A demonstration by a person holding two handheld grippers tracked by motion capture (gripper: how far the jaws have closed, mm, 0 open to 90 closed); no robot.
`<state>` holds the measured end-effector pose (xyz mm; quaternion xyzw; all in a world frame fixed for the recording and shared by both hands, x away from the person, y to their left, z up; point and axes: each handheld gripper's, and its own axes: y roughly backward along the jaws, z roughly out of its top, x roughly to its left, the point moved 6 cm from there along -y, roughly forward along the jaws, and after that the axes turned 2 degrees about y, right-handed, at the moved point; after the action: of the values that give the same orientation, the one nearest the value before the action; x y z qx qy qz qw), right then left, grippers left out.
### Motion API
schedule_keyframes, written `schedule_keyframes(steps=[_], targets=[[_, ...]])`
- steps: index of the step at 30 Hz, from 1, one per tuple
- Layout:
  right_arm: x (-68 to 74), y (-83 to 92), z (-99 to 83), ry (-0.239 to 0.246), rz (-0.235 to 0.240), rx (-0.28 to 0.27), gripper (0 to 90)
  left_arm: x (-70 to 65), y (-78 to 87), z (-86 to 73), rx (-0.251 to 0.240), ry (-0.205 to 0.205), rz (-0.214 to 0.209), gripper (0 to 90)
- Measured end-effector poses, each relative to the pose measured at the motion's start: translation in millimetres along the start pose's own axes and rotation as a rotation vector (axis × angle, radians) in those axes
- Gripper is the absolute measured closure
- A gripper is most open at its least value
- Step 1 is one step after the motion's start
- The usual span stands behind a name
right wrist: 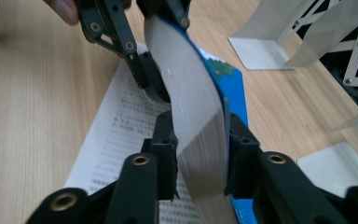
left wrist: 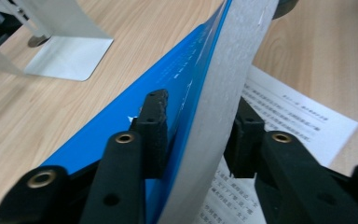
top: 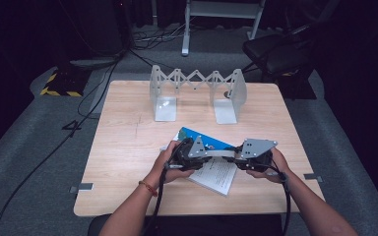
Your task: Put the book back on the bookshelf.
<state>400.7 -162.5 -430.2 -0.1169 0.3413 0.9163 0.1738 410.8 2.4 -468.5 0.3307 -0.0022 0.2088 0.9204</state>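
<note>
Book (top: 204, 139): blue-covered volume, held partly open above the worktop (top: 128, 147), on the person's side of the bookend rack (top: 197, 93); one printed page (top: 216, 174) lay flat on the wood below it.
Page block (right wrist: 191, 107): thick wad of leaves stood on edge and bowed between the two grippers.
Left gripper (left wrist: 193, 135): clamped on the book, one pad on the blue cover (left wrist: 168, 88), the other against the leaves; its jaws had just been closing.
Right gripper (right wrist: 200, 154): jaws close together with the page block between them, pads against its two faces.
Bookend rack: expanding metal lattice with two upright ends, standing empty beyond the book.
Risk, tearing: if the grippers pulled apart, the bowed leaves would likely crease or rip at the spine.
Risk, slipping: smooth cover and loose leaves could slide out of either grip, dropping the book back onto the flat page.
Risk, collision: swinging the book toward the rack could knock the light rack over.
</note>
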Motion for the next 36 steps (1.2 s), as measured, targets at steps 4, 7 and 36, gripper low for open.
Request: schedule_keyframes(steps=[4, 7, 36], targets=[[-3.9, 11.3, 2.3, -0.047, 0.006, -0.072, 59.6, 1.7, -0.8, -4.8, -0.024, 0.020, 0.002, 68.4], [-22.1, 33.6, -9.3, -0.079, -0.083, -0.122, 48.9, 5.1, 2.5, -6.1, -0.048, 0.045, -0.003, 68.9], [-42.8, -31.0, -129.0, -0.370, -0.059, 0.071, 40.6, 11.6, 14.5, -12.1, -0.137, 0.117, -0.023, 68.6]])
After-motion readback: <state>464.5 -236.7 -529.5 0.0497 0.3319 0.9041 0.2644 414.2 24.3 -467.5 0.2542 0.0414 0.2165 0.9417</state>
